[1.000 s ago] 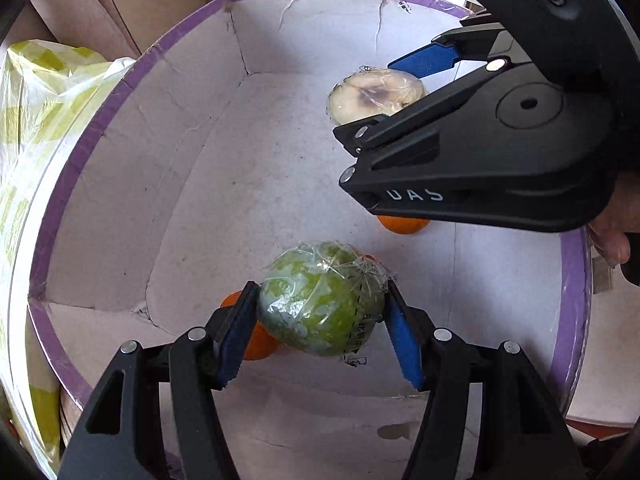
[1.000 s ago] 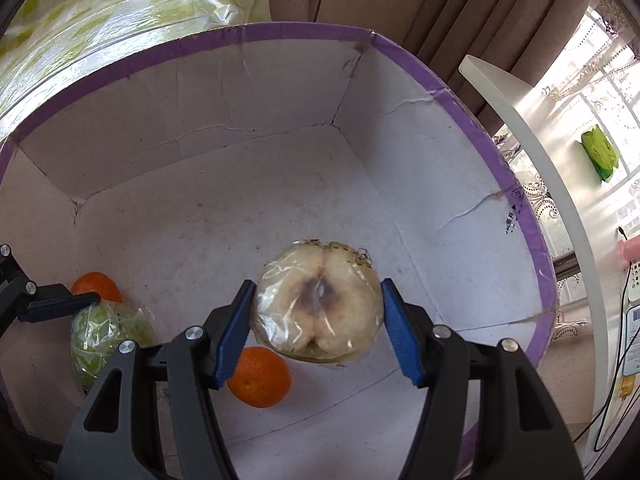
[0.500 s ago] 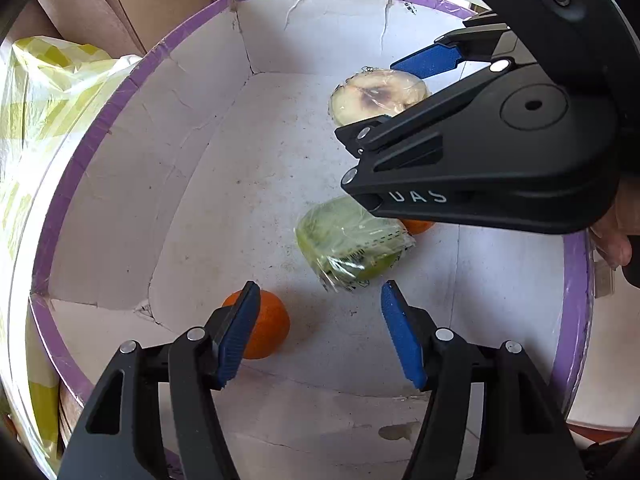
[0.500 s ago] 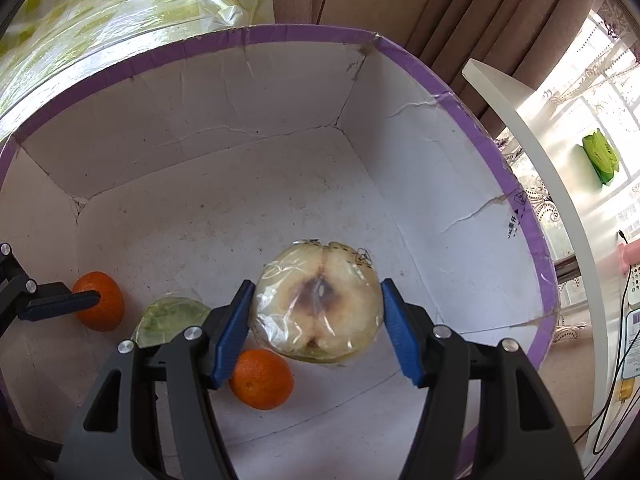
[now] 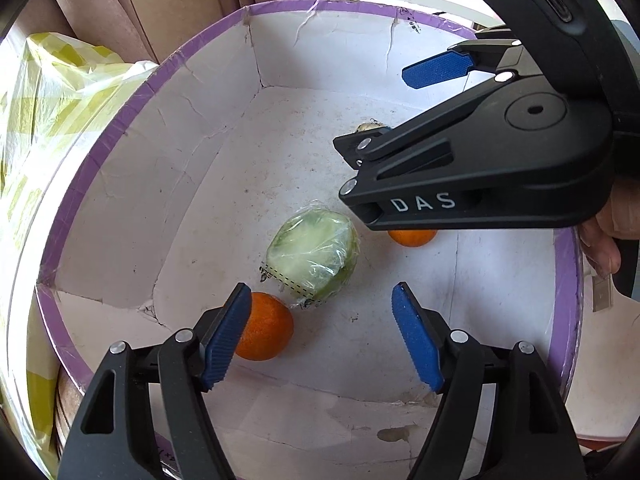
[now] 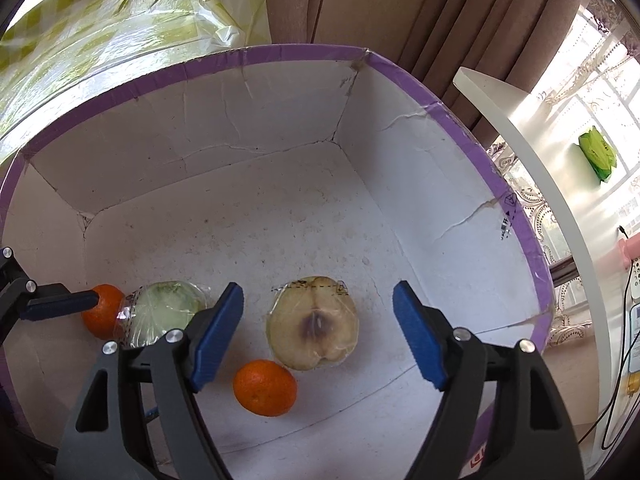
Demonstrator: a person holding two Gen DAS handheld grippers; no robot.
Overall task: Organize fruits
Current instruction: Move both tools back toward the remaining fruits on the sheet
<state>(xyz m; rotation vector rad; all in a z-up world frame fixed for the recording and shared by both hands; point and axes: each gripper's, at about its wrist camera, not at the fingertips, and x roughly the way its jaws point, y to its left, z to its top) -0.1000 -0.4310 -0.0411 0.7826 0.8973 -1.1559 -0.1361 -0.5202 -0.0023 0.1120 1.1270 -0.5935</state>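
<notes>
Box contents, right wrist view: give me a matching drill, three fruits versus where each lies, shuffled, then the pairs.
1. wrapped apple half
2. wrapped green half
3. front orange

A. against the far-left orange
B. nearest the camera, below the other fruit
C. cut face up, below the gap between the open right gripper fingers

Pairs: 1-C, 2-A, 3-B

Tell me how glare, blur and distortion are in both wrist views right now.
Left wrist: sharp, the box rim bowed by the fisheye, little glare. Right wrist: sharp on the cut apple, window blown out at right, sheen on the plastic bag.
</notes>
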